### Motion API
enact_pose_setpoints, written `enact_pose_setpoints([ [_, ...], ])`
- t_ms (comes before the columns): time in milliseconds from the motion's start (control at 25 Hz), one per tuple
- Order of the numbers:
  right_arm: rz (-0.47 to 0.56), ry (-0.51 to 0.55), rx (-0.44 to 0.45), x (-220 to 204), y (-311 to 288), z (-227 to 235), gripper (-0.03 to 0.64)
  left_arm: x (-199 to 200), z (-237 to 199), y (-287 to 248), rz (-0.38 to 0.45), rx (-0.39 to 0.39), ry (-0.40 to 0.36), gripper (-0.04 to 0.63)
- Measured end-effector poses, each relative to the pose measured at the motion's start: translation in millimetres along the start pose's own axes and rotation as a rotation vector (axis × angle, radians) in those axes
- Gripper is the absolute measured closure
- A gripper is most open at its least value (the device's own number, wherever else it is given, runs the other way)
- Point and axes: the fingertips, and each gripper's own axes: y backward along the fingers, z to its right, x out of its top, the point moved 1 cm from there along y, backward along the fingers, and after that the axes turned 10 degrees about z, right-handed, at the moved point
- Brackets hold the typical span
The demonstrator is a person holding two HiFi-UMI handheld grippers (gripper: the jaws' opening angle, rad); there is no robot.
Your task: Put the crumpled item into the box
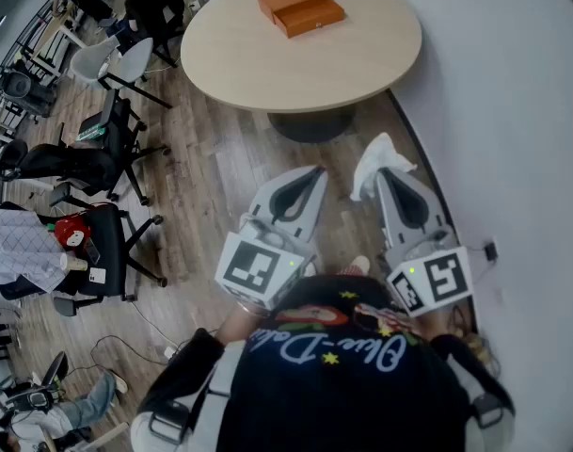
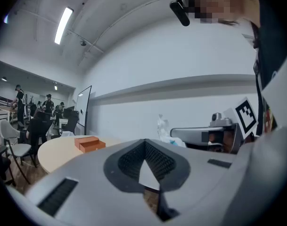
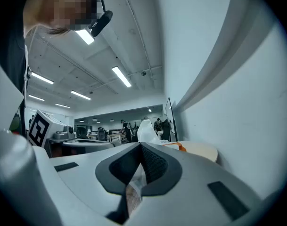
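Note:
An orange box [image 1: 301, 8] lies at the far side of a round beige table [image 1: 267, 73], and it also shows small in the left gripper view [image 2: 88, 143]. My right gripper [image 1: 382, 172] is shut on a crumpled white tissue [image 1: 378, 161], held in the air above the wood floor, short of the table. That tissue [image 3: 145, 132] sticks up past the tips of the right gripper [image 3: 140, 147]. Beside it on the left, my left gripper [image 1: 316, 171] is shut with nothing between its tips [image 2: 144, 141]. From there the tissue [image 2: 163, 125] is seen off to the right.
Several black office chairs [image 1: 88, 168] and a white one [image 1: 112, 64] crowd the floor at the left. A curved white wall [image 1: 512, 111] runs close on the right. The table's dark pedestal [image 1: 312, 125] stands just ahead of the grippers. People stand at desks far back.

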Motion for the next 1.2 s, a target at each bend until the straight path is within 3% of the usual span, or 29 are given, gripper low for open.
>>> enact_pose_setpoints([
  [240,0.019,0.039,0.013,-0.9,2.4,7.5,0.617,-1.9,3.4,-1.6,-0.003,0.003,0.004,0.604],
  [1200,0.025,-0.010,0.039,2.3,12.4,69.4,0.617,-10.3,29.3,-52.7,-0.028,0.037,-0.015,0.604],
])
